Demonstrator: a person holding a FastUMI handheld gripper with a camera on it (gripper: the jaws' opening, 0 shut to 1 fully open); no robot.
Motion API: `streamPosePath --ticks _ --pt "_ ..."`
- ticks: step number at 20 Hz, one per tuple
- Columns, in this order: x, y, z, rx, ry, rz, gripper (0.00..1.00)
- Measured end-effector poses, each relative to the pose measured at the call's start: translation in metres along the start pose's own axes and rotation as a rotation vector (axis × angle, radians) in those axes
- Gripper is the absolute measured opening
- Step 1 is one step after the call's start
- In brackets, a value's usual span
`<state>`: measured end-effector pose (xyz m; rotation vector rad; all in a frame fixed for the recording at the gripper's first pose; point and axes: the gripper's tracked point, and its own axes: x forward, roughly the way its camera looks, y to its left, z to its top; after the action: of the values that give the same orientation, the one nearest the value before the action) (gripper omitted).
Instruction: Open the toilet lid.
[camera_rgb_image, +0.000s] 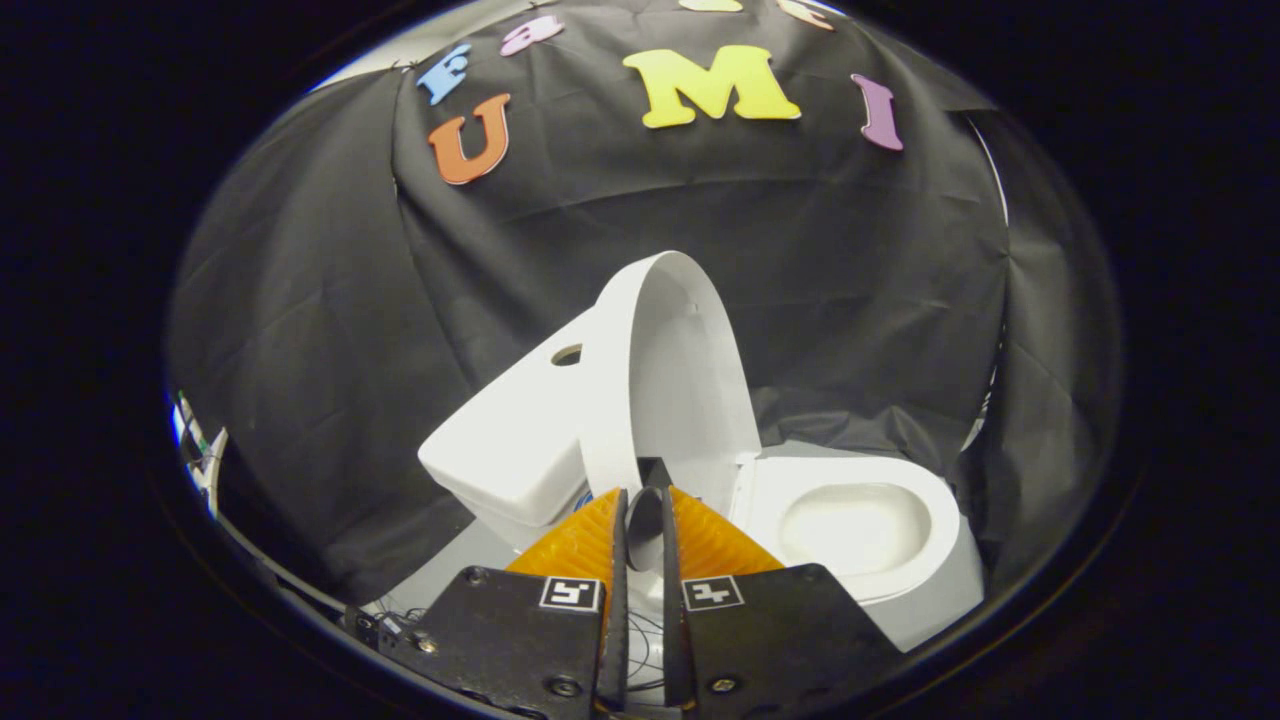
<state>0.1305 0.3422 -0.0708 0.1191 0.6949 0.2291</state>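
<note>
I hold my gripper (645, 492) low and tilted, so the whole toilet looks slanted ahead of it. Its two orange fingers (575, 540) stand close together with only a narrow gap between them, and the lower edge of the lid (680, 380) goes down into that gap. The fingers seem to pinch this edge from both sides, but I cannot tell for sure if both really press on it. The lid is white and is raised up; it stands almost upright, with its hollow inner side facing the bowl (855, 525). Its back is near the tank (510, 440), which has a round hole on top. The bowl is open beside the fingers, on the right side, with a smooth white rim around it. Behind the toilet hangs the black cloth (320, 300).
</note>
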Motion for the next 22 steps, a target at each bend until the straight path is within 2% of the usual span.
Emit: streamPosePath --ticks 10,14,19,22 --pt "0.003 0.009 -0.001 -0.099 -0.005 0.003 0.17" --pt "0.001 0.008 -0.001 -0.059 -0.014 0.050 0.18" --pt "-0.006 0.012 -0.012 -0.042 0.036 0.143 0.35" --pt "-0.016 0.002 -0.007 -0.057 0.007 0.139 0.64"
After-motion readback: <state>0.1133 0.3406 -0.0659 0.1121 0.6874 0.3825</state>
